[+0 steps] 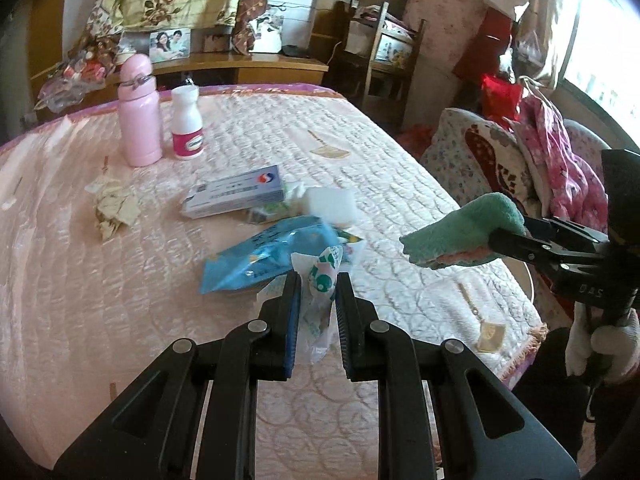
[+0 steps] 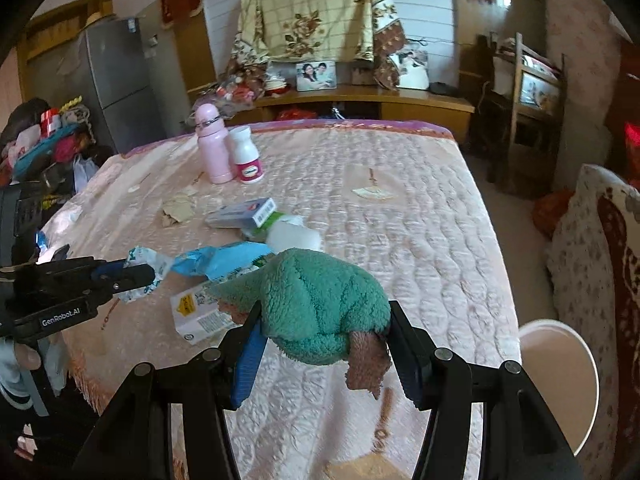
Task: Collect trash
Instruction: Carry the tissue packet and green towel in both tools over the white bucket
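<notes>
Left gripper (image 1: 318, 280) clamped tight on crumpled wrapper (image 1: 324, 276), lifted above bed (image 1: 240, 128). Right gripper (image 2: 324, 328), at left's 3 o'clock, pinched green cloth (image 2: 320, 300), jaws part-open.

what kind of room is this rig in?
Most likely a lived-in bedroom at home. A bed with a pink quilted cover fills the view, a framed couple photo stands on the wooden headboard shelf, and a grey fridge sits in the corner.

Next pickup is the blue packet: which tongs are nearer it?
Left. Left tongs, gripping a wrapper, hover beside the blue packet; right tongs hold a cloth farther off.
</notes>
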